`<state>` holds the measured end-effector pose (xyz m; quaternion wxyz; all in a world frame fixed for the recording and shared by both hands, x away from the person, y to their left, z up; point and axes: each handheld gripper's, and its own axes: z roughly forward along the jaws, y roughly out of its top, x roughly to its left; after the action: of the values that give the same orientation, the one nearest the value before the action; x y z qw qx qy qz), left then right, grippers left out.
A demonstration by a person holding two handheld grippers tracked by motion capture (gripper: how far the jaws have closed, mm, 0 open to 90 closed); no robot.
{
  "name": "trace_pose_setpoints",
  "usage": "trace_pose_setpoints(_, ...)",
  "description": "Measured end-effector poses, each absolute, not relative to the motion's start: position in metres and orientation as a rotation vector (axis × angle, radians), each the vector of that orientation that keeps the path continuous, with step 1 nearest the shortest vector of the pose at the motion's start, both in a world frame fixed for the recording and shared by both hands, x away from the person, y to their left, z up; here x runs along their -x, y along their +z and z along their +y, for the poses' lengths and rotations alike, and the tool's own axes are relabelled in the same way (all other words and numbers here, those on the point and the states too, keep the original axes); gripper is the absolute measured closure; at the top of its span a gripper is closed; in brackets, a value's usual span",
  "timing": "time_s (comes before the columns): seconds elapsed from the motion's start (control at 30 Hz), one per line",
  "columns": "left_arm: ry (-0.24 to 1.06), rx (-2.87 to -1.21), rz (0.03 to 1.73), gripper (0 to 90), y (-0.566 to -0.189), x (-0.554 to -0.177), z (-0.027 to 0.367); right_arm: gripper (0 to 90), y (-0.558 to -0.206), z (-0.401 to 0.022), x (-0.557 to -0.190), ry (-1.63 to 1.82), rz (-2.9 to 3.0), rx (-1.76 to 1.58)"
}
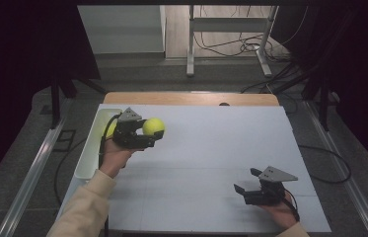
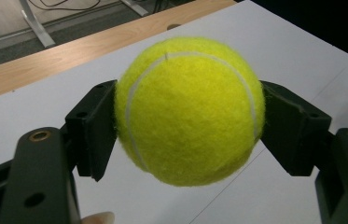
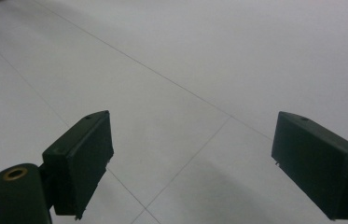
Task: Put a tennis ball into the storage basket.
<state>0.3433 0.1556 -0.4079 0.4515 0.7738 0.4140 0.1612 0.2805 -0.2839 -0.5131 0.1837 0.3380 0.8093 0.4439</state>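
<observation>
A yellow tennis ball is clamped in my left gripper, held above the left part of the white table. In the left gripper view both black pads press on the sides of the ball, and a fingertip shows at the bottom edge. My right gripper rests low near the table's front right, held by a hand. Its jaws stand wide apart with nothing between them, and the right gripper view shows bare white surface beyond the gripper.
A long white tray runs along the table's left edge, with something yellow inside behind the left gripper. A wooden strip borders the far edge. Beyond it stand a metal frame and loose cables on the floor.
</observation>
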Motion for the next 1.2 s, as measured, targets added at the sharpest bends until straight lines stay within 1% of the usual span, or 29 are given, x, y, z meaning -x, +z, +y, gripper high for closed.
trace_pose_setpoints(1.2,0.435,-1.877,1.066,26.5,-0.402,-0.336,0.180,12.9,-0.513,-0.283,-0.281,1.253,2.282,-0.951)
